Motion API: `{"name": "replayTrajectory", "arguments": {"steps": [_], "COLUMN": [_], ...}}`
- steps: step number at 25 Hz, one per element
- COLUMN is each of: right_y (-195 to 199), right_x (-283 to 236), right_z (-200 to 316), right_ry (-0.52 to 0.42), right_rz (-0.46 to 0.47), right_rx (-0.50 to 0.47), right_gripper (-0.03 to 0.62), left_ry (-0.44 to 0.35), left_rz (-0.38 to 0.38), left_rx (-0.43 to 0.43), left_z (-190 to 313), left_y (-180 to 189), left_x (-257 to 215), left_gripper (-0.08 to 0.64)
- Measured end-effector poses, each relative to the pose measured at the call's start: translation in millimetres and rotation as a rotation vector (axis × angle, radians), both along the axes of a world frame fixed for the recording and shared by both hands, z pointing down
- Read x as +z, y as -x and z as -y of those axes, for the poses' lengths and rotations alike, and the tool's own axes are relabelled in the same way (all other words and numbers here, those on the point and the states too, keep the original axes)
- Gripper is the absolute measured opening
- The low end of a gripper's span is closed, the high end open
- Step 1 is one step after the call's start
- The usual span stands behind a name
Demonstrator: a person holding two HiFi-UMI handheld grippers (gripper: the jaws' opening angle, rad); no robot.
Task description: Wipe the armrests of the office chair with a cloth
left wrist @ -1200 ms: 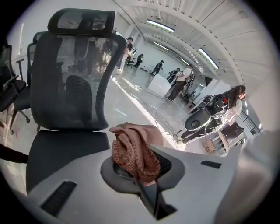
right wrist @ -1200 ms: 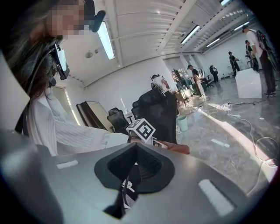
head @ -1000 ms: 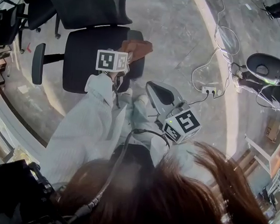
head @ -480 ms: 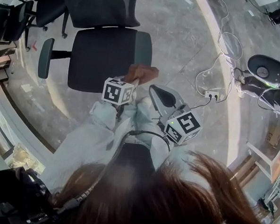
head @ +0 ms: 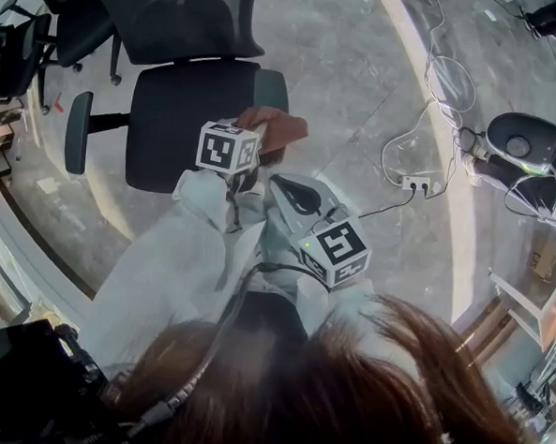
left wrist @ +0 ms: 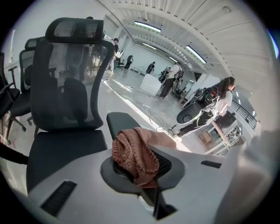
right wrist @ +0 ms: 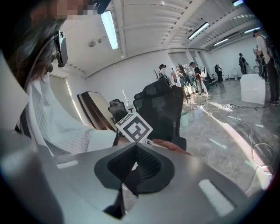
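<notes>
the right gripper (head: 295,193) hangs nearest the body, jaws together on nothing and tipped a little down, drawn slightly closer in than a second ago. just ahead, the left gripper (head: 251,142) points steeply down, its jaws narrow and pinching the brown cloth (head: 276,127). half a second ago the cloth sat pulled back off the chair. now it is forward again at the near end of the armrest (head: 272,87) beside the seat (head: 181,117), which reads as a back-and-forth wiping stroke. the other armrest (head: 75,131) likely comes later.
</notes>
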State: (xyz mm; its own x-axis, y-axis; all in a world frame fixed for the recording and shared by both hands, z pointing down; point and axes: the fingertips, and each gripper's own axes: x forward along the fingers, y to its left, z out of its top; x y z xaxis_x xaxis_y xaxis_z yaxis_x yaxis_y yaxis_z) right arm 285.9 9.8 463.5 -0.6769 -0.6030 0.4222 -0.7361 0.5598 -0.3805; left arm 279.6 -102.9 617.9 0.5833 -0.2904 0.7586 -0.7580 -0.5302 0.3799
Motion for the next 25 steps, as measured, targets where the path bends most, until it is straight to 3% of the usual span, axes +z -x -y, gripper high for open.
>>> {"name": "replayTrajectory", "arguments": {"steps": [9, 13, 17, 25], "right_y": [-1.5, -9.7, -20.8, -27.0], "right_x": [21.1, 25.7, 28.5, 17.1], "right_z": [30.8, 32.2, 28.1, 18.4], "right_ry": [0.032, 0.055, 0.066, 0.035], "right_rz": [-0.055, -0.047, -0.02, -0.03], "right_rx": [0.006, 0.03, 0.061, 0.072], "right_gripper": [0.002, 0.002, 0.002, 0.002], "left_ry": [-0.034, -0.049, -0.003, 0.076], "left_rz": [0.072, 0.11, 0.102, 0.032], "left_rx": [-0.048, -0.068, -0.032, 0.024], "left_z": [104.4, 125.3, 109.4, 25.9], "left_y": [-1.3, -2.1, -9.0, -0.9], "left_x": [27.4, 30.9, 32.5, 18.9], "left_gripper": [0.037, 0.037, 0.037, 0.037]}}
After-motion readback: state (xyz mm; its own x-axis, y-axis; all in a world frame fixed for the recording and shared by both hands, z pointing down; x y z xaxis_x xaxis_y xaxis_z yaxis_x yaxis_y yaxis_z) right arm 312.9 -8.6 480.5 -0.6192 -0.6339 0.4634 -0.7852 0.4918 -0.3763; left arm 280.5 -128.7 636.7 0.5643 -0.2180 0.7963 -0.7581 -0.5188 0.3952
